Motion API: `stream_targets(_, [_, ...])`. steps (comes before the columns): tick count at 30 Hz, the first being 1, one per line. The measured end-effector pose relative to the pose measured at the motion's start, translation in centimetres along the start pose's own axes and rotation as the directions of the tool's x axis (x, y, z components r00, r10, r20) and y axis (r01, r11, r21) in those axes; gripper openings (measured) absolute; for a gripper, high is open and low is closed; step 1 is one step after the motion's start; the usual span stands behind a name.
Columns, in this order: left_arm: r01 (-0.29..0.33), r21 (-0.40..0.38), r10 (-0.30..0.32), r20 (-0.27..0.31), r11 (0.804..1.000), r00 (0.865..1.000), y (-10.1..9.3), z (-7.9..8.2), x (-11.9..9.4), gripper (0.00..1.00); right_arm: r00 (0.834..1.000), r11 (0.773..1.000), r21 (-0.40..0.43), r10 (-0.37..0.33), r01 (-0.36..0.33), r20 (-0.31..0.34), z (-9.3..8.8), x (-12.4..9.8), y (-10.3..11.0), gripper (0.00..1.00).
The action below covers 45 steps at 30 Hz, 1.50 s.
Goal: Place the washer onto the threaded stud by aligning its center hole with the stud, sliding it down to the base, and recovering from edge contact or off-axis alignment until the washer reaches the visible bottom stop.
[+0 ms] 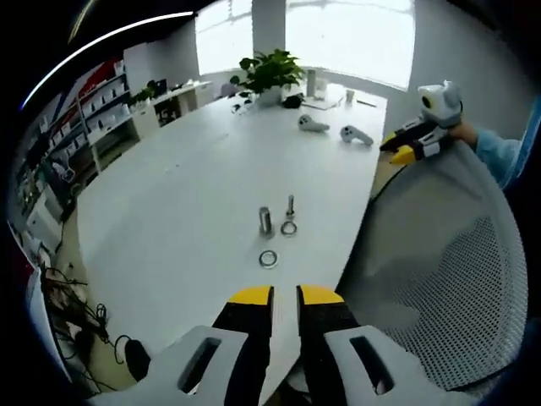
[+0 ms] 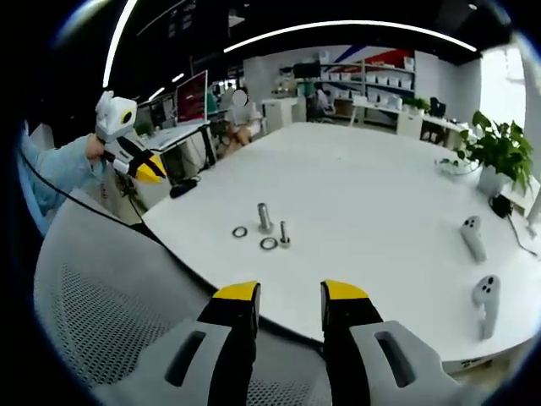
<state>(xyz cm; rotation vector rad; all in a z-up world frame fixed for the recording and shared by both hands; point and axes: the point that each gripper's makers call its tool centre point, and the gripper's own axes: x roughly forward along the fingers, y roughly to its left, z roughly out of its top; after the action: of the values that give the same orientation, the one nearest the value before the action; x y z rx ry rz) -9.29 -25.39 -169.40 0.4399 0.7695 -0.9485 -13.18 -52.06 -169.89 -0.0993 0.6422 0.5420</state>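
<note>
Both tools, left and right, hang empty, slightly spread, off the table edge, well apart from the stud.

two washers, two upright threaded studs, two controllers at 12 o'clock, one potted plant

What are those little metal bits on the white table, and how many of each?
Washers: 2
Threaded studs: 2, both upright
Total: 4 metal pieces, none held by either tongs.
</note>
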Motion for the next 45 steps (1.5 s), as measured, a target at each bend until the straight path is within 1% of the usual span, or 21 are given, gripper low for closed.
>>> stream_targets(2, [0.015,0.021,-0.014,-0.02,1.0,1.0,0.2,-0.3,1.1,0.13,1.0,1.0,0.003,0.0,0.0,0.0,0.0,0.0,0.0,0.3])
stream_targets(5, [0.04,0.039,-0.038,-0.045,0.998,0.998,0.6,-0.5,3.5,0.14,1.0,1.0,0.009,-0.001,0.001,-0.007,-0.2,0.0,0.0,0.3])
stream_targets(8, [0.066,0.06,-0.061,-0.082,0.996,0.995,0.6,-0.7,5.2,0.16,1.0,1.0,0.018,-0.001,0.001,-0.009,-0.3,0.0,0.1,0.29])
stream_targets(10, [0.107,0.096,-0.1,-0.075,0.99,0.992,-0.1,0.1,6.3,0.18,1.0,1.0,0.014,0.0,0.0,-0.013,-0.3,0.1,0.1,0.29])
stream_targets(14, [0.131,0.168,-0.113,-0.111,0.977,0.987,0.0,0.7,8.3,0.26,1.0,1.0,0.009,-0.004,0.005,-0.023,-0.3,0.2,0.0,0.29])
stream_targets(17, [0.154,0.205,-0.124,-0.153,0.967,0.98,0.3,0.3,9.8,0.28,1.0,1.0,0.01,-0.006,0.006,-0.025,-0.4,0.2,0.0,0.29])
stream_targets(19, [0.163,0.224,-0.126,-0.169,0.961,0.977,0.8,-0.1,10.9,0.31,1.0,1.0,0.013,-0.01,0.011,-0.021,-0.4,0.2,-0.1,0.29])
stream_targets(21, [0.169,0.225,-0.128,-0.186,0.96,0.974,1.1,-0.3,11.7,0.34,1.0,1.0,0.018,-0.014,0.014,-0.019,-0.3,0.2,-0.1,0.29])
stream_targets(24, [0.183,0.232,-0.135,-0.21,0.955,0.968,1.5,-0.9,13.3,0.35,1.0,1.0,0.02,-0.016,0.016,-0.017,-0.3,0.2,-0.2,0.29])
stream_targets(26, [0.193,0.237,-0.134,-0.245,0.952,0.96,1.9,-1.5,14.3,0.36,1.0,1.0,0.018,-0.011,0.011,-0.02,-0.3,0.2,-0.1,0.29])
stream_targets(28, [0.197,0.238,-0.134,-0.257,0.951,0.957,2.0,-1.7,15.2,0.36,1.0,1.0,0.017,-0.006,0.006,-0.019,-0.3,0.2,0.0,0.29])
stream_targets(29, [0.199,0.226,-0.137,-0.262,0.954,0.955,2.0,-1.8,15.5,0.35,1.0,1.0,0.018,-0.004,0.004,-0.017,-0.3,0.2,0.0,0.29])
stream_targets(30, [0.195,0.177,-0.145,-0.262,0.965,0.954,1.8,-1.8,16.0,0.35,1.0,1.0,0.018,-0.001,0.002,-0.015,-0.3,0.2,0.0,0.29])
stream_targets(33, [0.212,0.192,-0.158,-0.264,0.958,0.952,1.6,-1.8,16.7,0.35,1.0,1.0,0.023,0.006,-0.005,-0.002,-0.1,0.2,0.1,0.29])
stream_targets(35, [0.217,0.191,-0.155,-0.295,0.957,0.943,1.5,-2.3,17.1,0.35,1.0,1.0,0.023,0.012,-0.012,0.003,-0.1,0.2,0.2,0.29])
stream_targets(38, [0.219,0.19,-0.152,-0.317,0.957,0.936,1.4,-2.8,17.4,0.35,1.0,0.999,0.021,0.028,-0.028,0.004,0.0,0.3,0.4,0.29])
stream_targets(39, [0.221,0.197,-0.146,-0.337,0.955,0.93,1.4,-3.2,17.4,0.35,1.0,0.999,0.022,0.028,-0.029,0.008,0.0,0.3,0.4,0.29])
stream_targets(41, [0.221,0.206,-0.138,-0.355,0.953,0.925,1.5,-3.6,17.5,0.35,0.999,0.999,0.022,0.031,-0.031,0.017,0.2,0.3,0.4,0.29])
stream_targets(42, [0.22,0.227,-0.131,-0.349,0.949,0.928,1.6,-3.5,17.4,0.34,0.999,0.999,0.021,0.03,-0.03,0.017,0.2,0.3,0.4,0.29])
stream_targets(44, [0.205,0.235,-0.114,-0.351,0.95,0.93,1.9,-3.5,17.4,0.3,1.0,1.0,0.019,0.017,-0.017,0.02,0.2,0.2,0.2,0.29])
stream_targets(45, [0.206,0.231,-0.117,-0.348,0.951,0.93,1.8,-3.4,17.4,0.3,1.0,1.0,0.02,0.015,-0.015,0.022,0.3,0.2,0.1,0.3])
